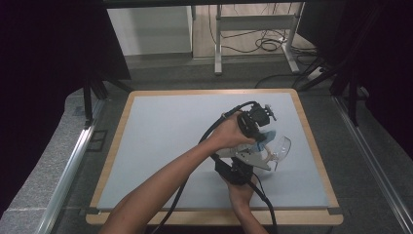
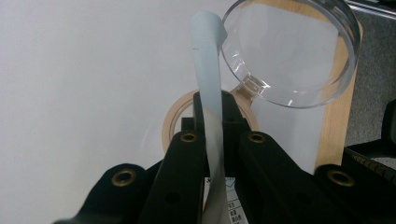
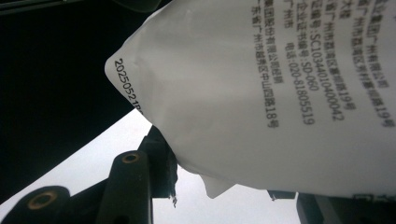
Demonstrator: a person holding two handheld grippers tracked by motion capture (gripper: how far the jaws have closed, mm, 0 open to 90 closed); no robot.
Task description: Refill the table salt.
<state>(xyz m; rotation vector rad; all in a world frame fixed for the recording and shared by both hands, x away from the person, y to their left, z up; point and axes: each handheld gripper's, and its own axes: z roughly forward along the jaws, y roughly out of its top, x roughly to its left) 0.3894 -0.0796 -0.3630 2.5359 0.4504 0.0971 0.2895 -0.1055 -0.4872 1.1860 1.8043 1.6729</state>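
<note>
- Two grippers meet over the right half of the table [image 1: 160, 126]; you hold both close together, your forearms crossing in the high view.
- Your left gripper [image 2: 214, 140] has its jaws pressed together on the thin sealed edge of a pale packet [image 2: 208, 70], which rises upright between them.
- Just past that edge, upper right in the left gripper view, stands a clear plastic cup [image 2: 299, 51], its rim touching or nearly touching the packet's top corner; which one, you cannot tell.
- Your right gripper [image 3: 205, 182] holds the same packet by its lower end: the white printed face sits right above the black jaws and covers the space between them, jaws part-way closed on it.
- High view: the packet [image 1: 265, 137] hangs between the two grippers, above the table, with the cup [image 1: 280, 148] just to its right.
</note>
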